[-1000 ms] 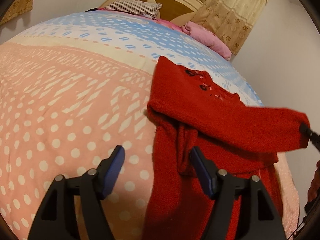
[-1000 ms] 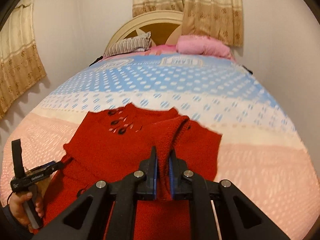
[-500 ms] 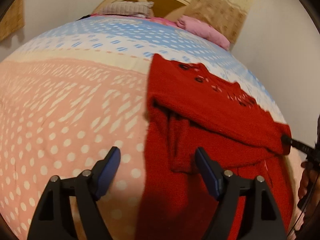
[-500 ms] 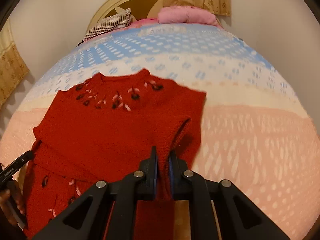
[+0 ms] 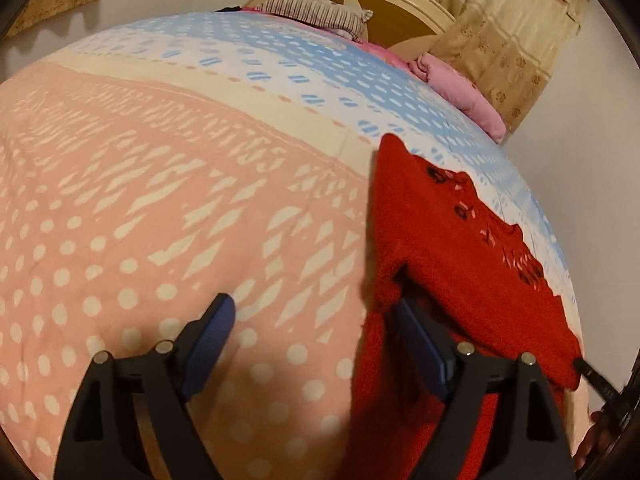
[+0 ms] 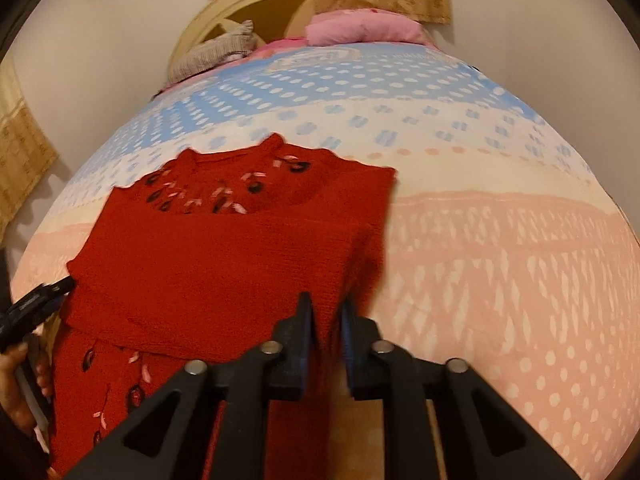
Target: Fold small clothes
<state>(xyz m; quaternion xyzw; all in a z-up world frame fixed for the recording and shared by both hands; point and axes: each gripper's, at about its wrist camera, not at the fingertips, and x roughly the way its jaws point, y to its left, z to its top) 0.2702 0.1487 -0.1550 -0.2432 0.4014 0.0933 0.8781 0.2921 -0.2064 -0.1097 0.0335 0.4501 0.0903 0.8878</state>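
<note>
Red knit sweater (image 6: 208, 264) flat on bed (image 6: 500, 264), collar end toward headboard (image 6: 224, 16), lying mostly on the pink dotted zone of bedspread, collar reaching the pale cream-and-blue band. Dark and pink embroidered motifs at neckline, more on lower body at near left in right wrist view. One sleeve folded across chest as a wide band, spanning nearly full width of garment.

No containers in view.

Right tool (image 6: 326, 320): blue-padded fingers (image 6: 306, 320) drawn close, narrow gap only, red knit of the sleeve end between them. Clamped on sweater cloth at garment's right edge, low over bedspread, pointing toward headboard.

Left tool (image 5: 314, 326): spread wide, nothing between pads. Left finger (image 5: 212, 332) over bare pink bedspread; right finger (image 5: 420, 336) right at sweater's left edge, beside the bunched fold under sleeve band (image 5: 484, 292). Contact with cloth: cannot tell. Also seen in right wrist view as a dark tip (image 6: 36, 304) at garment's left edge, just beside sleeve band corner, person's fingers (image 6: 24, 384) wrapped on handle below.

Surroundings: striped pillow (image 5: 316, 12) and pink pillow (image 6: 360, 28) at head of bed, beige patterned curtains (image 5: 508, 36) behind headboard, plain pale wall either side.
</note>
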